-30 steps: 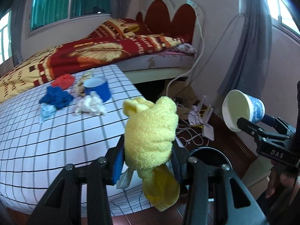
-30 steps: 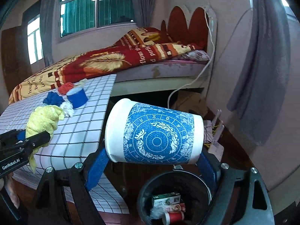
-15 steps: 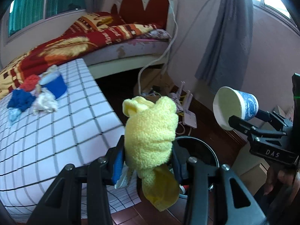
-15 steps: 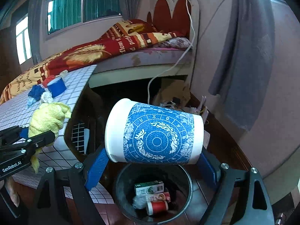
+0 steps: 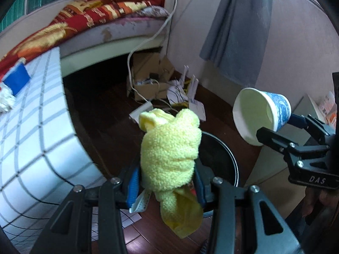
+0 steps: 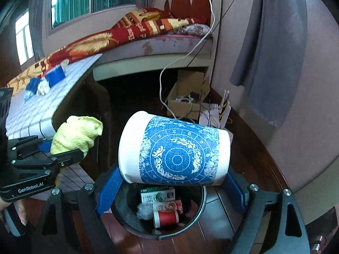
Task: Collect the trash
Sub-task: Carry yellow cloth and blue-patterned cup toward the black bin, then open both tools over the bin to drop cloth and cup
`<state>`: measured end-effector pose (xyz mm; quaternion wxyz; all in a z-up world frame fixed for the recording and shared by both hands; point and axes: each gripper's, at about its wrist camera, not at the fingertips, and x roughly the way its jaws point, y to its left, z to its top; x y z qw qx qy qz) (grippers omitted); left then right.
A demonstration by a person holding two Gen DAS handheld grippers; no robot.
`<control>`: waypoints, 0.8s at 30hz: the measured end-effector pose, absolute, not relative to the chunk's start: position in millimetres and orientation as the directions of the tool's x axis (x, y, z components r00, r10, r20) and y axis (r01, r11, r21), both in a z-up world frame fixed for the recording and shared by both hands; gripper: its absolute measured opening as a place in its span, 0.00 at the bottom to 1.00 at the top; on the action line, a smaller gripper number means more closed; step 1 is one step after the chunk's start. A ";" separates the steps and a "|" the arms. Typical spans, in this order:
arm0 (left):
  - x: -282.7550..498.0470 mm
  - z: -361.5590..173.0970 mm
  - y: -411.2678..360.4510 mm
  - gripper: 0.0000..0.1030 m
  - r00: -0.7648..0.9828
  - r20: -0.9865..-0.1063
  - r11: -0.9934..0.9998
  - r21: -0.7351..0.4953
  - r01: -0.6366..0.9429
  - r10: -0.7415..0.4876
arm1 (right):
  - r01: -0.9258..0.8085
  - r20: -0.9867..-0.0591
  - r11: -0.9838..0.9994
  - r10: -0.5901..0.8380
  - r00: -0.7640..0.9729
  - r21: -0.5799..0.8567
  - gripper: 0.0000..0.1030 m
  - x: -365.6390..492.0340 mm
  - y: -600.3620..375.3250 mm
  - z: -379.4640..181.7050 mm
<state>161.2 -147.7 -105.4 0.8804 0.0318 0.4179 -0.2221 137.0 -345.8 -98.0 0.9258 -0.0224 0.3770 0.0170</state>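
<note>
My left gripper (image 5: 167, 180) is shut on a crumpled yellow cloth (image 5: 169, 148) and holds it over the near edge of a black trash bin (image 5: 222, 154) on the floor. The cloth also shows in the right wrist view (image 6: 76, 133). My right gripper (image 6: 171, 182) is shut on a white paper cup with a blue pattern (image 6: 175, 152), held on its side above the bin (image 6: 199, 216). The bin holds a green box (image 6: 156, 193), a red can (image 6: 167, 217) and wrappers. The cup also shows in the left wrist view (image 5: 260, 114).
A table with a white checked cloth (image 5: 31, 139) stands at left with a blue cup (image 6: 55, 76), a white wad (image 6: 43, 86) and blue cloth (image 6: 34, 83) on it. A bed (image 6: 148, 31), a cardboard box with cables (image 6: 186, 97) and a grey curtain (image 6: 271, 53) lie beyond.
Both grippers have moved right, away from the table and toward the bin. The bin now lies directly below both, with more of its contents in view. Both grips are unchanged.
</note>
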 end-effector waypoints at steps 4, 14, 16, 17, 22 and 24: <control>165.1 -121.8 -156.0 0.44 0.513 -0.772 0.891 -0.147 0.430 -0.375 | -0.064 -0.726 0.997 0.017 0.688 -0.038 0.86 136.2 -351.7 -115.6; 179.2 -162.4 -173.4 0.44 0.394 -0.830 0.868 -0.196 0.456 -0.394 | -0.125 -0.800 0.991 0.033 0.599 -0.053 0.86 145.8 -356.2 -167.1; 182.6 -170.2 -175.9 0.44 0.368 -0.841 0.867 -0.211 0.451 -0.396 | -0.140 -0.816 0.988 0.034 0.578 -0.058 0.86 148.4 -356.2 -177.5; 184.3 -173.9 -177.6 0.44 0.353 -0.847 0.865 -0.219 0.452 -0.399 | -0.145 -0.822 0.988 0.033 0.568 -0.061 0.86 149.8 -356.4 -182.0; 193.5 -194.1 -186.9 0.51 0.263 -0.873 0.850 -0.261 0.458 -0.410 | -0.196 -0.853 0.977 0.031 0.521 -0.084 0.86 157.2 -349.7 -203.5; 197.1 -200.9 -187.4 0.70 0.247 -0.887 0.860 -0.256 0.442 -0.391 | -0.211 -0.868 0.967 -0.020 0.497 -0.143 0.92 162.4 -345.0 -216.2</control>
